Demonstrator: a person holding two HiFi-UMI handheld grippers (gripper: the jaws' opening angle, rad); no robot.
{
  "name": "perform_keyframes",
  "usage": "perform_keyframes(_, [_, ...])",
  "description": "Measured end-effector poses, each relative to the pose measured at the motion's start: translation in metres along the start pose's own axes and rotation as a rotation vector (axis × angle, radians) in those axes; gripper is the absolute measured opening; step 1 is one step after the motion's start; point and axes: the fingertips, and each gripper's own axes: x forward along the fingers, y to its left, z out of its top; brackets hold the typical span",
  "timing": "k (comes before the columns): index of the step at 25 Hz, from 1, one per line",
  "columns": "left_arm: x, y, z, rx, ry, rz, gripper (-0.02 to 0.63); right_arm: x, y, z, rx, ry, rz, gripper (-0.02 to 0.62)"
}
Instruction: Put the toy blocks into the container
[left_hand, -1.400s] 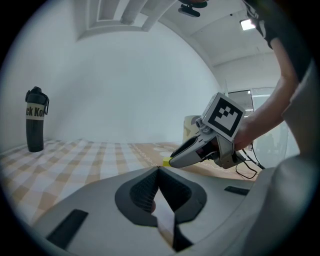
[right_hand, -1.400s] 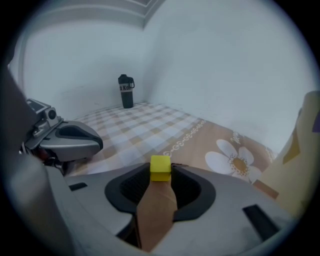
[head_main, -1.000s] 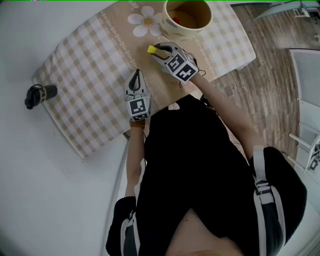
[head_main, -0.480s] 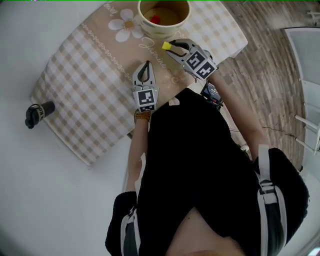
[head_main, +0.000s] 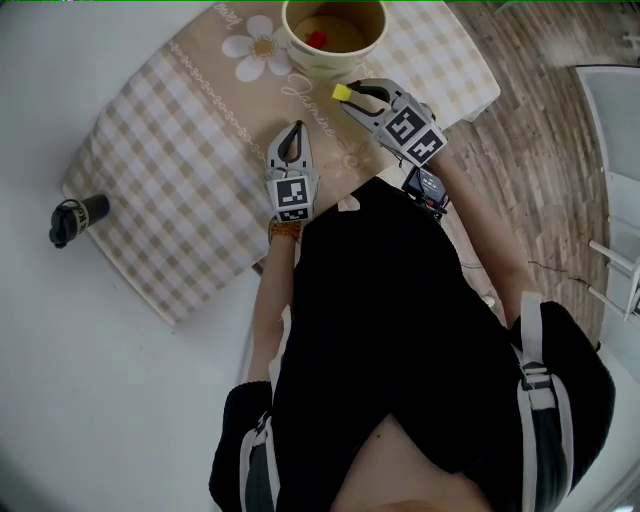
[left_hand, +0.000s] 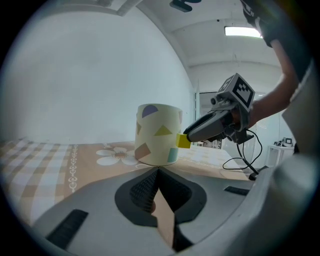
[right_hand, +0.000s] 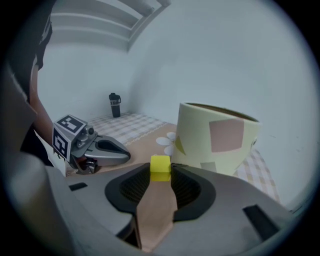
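Head view cuts the container (head_main: 322, 66) at its rim (red block (head_main: 317, 39) inside).

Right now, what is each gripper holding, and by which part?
The right gripper pinches the yellow block by two opposite sides, at the tips of its fingers. The left gripper is shut, holding nothing.

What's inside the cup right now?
One red block lies inside the cup. Its near wall hides part of the floor, so more blocks could be there.
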Motion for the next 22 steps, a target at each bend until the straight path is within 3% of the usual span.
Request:
perform_keyframes(10, [0.000, 0.000, -0.002, 0.003, 0.003, -0.003, 0.000, -0.045, 0.009, 0.090, -0.160, -0.155, 0.079, 0.137])
perform_keyframes(15, [0.000, 0.000, -0.002, 0.000, 0.003, -0.002, 0.000, -0.060, -0.023, 0.133, -0.157, -0.240, 0.012, 0.137])
perform_keyframes(22, [0.000, -0.001, 0.000, -0.001, -0.003, -0.002, 0.000, -0.045, -0.088, 0.137, -0.138, -0.193, -0.149, 0.137])
